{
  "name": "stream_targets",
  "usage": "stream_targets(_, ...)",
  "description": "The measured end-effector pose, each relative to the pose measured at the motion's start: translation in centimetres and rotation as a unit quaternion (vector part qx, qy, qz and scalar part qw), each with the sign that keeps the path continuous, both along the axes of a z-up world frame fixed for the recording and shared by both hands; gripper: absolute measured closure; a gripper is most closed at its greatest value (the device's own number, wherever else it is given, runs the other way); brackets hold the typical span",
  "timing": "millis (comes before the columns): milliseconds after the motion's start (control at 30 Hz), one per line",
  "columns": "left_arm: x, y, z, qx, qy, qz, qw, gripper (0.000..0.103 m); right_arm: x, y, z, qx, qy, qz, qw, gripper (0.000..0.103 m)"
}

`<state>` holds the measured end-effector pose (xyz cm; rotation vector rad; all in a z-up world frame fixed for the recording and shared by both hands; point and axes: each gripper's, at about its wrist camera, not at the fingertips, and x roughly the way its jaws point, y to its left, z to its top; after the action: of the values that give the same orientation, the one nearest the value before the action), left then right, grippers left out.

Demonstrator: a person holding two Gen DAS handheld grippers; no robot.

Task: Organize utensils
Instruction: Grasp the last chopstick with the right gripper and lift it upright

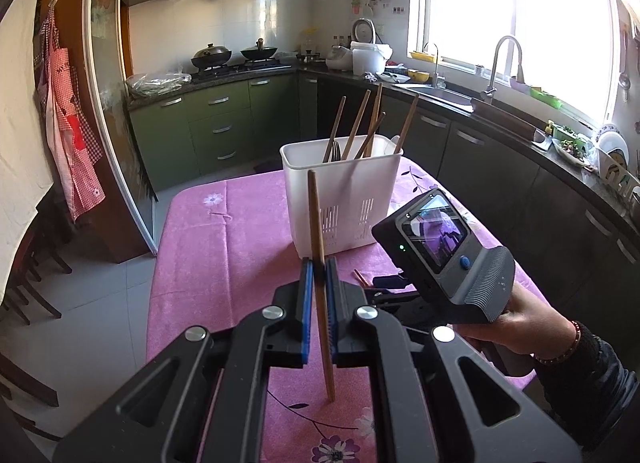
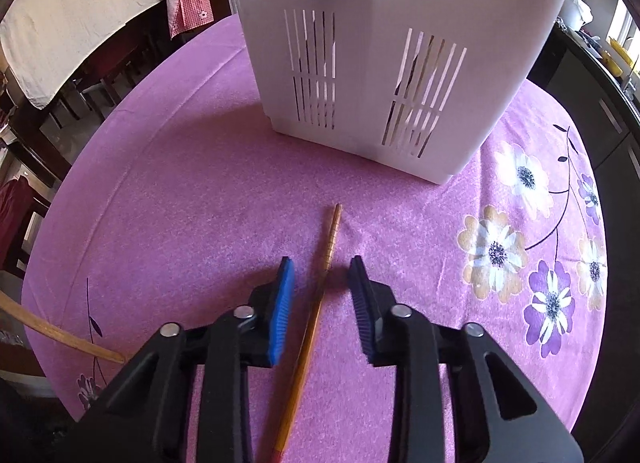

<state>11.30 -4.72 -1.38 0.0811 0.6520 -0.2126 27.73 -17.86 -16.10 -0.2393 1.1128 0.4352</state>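
Observation:
My left gripper (image 1: pixel 319 267) is shut on a wooden chopstick (image 1: pixel 315 219), which stands nearly upright between the blue pads above the pink tablecloth (image 1: pixel 216 247). Behind it a white slotted utensil holder (image 1: pixel 340 183) contains several wooden-handled utensils (image 1: pixel 356 123) and a fork. In the right wrist view my right gripper (image 2: pixel 320 277) points down at the cloth with its jaws apart. A second chopstick (image 2: pixel 333 229) lies flat between the pads, touching neither. The holder (image 2: pixel 380 63) stands just beyond it. Another wooden stick (image 2: pixel 52 333) enters from the lower left.
The right gripper's body (image 1: pixel 440 239) and the hand holding it (image 1: pixel 520 327) sit at the right of the table. Dark kitchen cabinets and a sink counter (image 1: pixel 460 97) run behind and to the right. Chairs (image 1: pixel 28 287) stand at the left, over a tiled floor.

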Motion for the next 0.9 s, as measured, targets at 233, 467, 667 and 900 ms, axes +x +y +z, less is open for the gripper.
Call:
stream_targets(233,-0.1,0.1,0.0,0.004,0.0,0.004,1.0,0.096,0.7,-0.5,0.4,0.018,0.002,-0.008,1.0,0.097)
stream_targets(467,-0.1,0.2,0.0,0.005,0.001,0.005,1.0,0.096,-2.4,-3.5,7.7,0.09,-0.094,-0.027,0.991,0.097)
stream_targets(667,-0.1,0.2,0.0,0.005,0.0,0.004,1.0,0.096,-7.2,-7.4,13.7,0.14,-0.189,-0.044,0.971,0.097)
stream_targets(900,-0.2,0.2,0.0,0.004,-0.002,0.006,1.0,0.096,-12.8,-11.0,15.5,0.152,-0.247,-0.06,0.955,0.097)
